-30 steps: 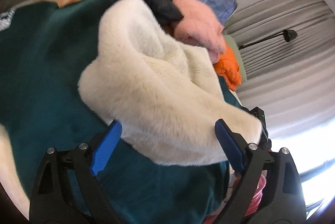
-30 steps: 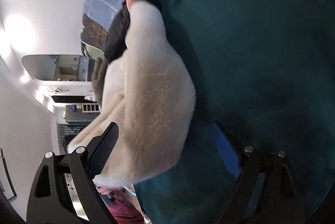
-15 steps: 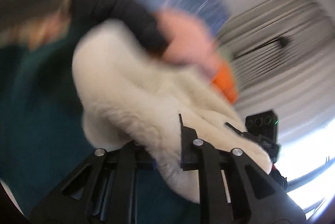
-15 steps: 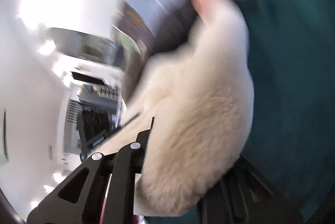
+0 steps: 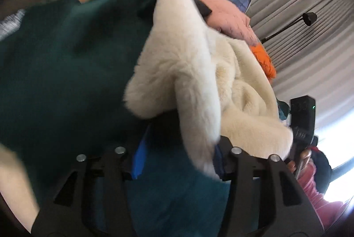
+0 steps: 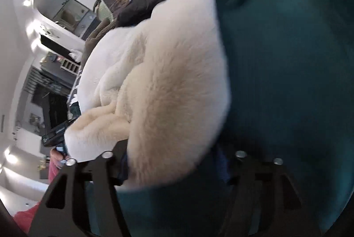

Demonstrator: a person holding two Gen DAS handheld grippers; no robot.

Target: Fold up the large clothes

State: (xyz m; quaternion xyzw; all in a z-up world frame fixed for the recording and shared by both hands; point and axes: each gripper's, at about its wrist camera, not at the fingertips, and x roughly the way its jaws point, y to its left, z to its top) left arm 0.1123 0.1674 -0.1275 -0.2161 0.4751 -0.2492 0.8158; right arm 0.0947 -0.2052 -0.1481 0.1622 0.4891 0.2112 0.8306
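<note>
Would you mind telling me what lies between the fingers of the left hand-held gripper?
A fold of the cream fleece hangs down between the left hand-held gripper fingers, over the teal garment; the left wrist view shows it.

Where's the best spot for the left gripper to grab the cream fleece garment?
Probably the thick rolled edge of the cream fleece garment that already runs down between the left gripper's open fingers. Come straight ahead from below. That fold stands proud of the green garment beneath, so closing there should catch fleece alone.
</note>
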